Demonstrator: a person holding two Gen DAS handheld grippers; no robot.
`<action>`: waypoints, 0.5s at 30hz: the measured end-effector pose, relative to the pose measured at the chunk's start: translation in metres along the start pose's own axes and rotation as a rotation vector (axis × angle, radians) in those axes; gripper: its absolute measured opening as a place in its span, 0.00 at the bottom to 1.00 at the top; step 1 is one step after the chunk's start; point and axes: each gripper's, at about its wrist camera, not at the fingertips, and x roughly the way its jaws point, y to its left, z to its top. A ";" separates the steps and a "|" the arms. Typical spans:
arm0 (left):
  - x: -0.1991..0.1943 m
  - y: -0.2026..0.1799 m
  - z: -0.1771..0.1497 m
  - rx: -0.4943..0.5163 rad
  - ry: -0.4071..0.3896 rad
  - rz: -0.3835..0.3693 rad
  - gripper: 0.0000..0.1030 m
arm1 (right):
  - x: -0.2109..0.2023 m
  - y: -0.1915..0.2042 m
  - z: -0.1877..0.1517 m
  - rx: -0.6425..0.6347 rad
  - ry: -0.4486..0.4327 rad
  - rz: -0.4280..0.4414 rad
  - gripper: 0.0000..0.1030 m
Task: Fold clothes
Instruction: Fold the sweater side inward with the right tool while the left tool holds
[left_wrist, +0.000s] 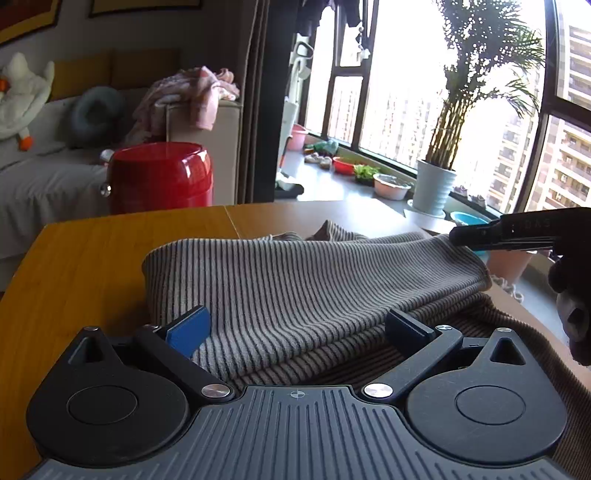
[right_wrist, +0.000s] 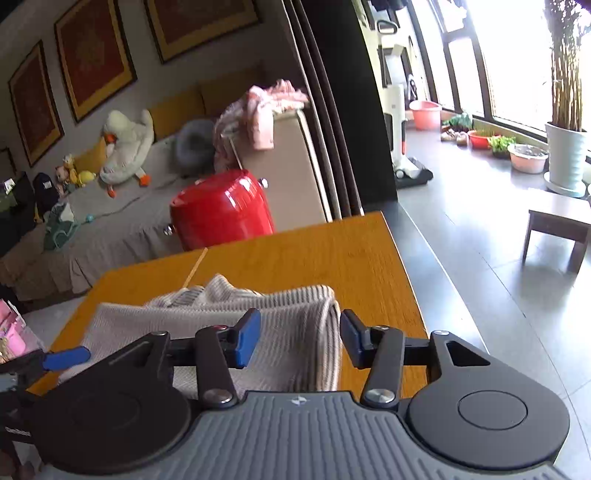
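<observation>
Grey-and-beige ribbed striped knit garment (left_wrist: 295, 280) lies on the orange-brown wooden desk (left_wrist: 92, 258), already doubled over: an upper layer sits across a lower layer whose darker striped part spills toward the near right edge. Left gripper (left_wrist: 295, 328) hovers low over the garment's near edge, jaws spread as wide as they go, nothing pinched; blue pad (left_wrist: 190, 330) on one side and dark pad on the other straddle the fold, likely so the cloth can rest flat once let go. Right gripper (right_wrist: 299, 338) sits at the garment's right end, jaws partly spread with the rolled fold edge between them; pads look clear of the fabric, so not gripping, judged as a release at that end. In the left wrist view the right gripper's black tip (left_wrist: 480, 236) appears just at the upper right corner of the top layer, touching or barely off it, cannot tell. Both tools at opposite ends makes sense for carrying a fold over evenly. Fold seems laid down; a further fold or smoothing probably remains. Red round stool (left_wrist: 160, 177) stands beyond the desk, well apart.
</observation>
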 end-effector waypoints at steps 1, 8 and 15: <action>0.000 0.002 0.000 -0.007 -0.001 -0.003 1.00 | -0.004 0.004 0.001 0.015 -0.018 0.034 0.58; -0.003 0.004 -0.002 -0.022 0.002 0.005 1.00 | 0.023 0.015 -0.027 0.122 0.071 0.173 0.73; -0.013 0.002 -0.008 0.005 0.036 0.042 1.00 | 0.030 0.023 -0.035 0.052 0.085 0.267 0.98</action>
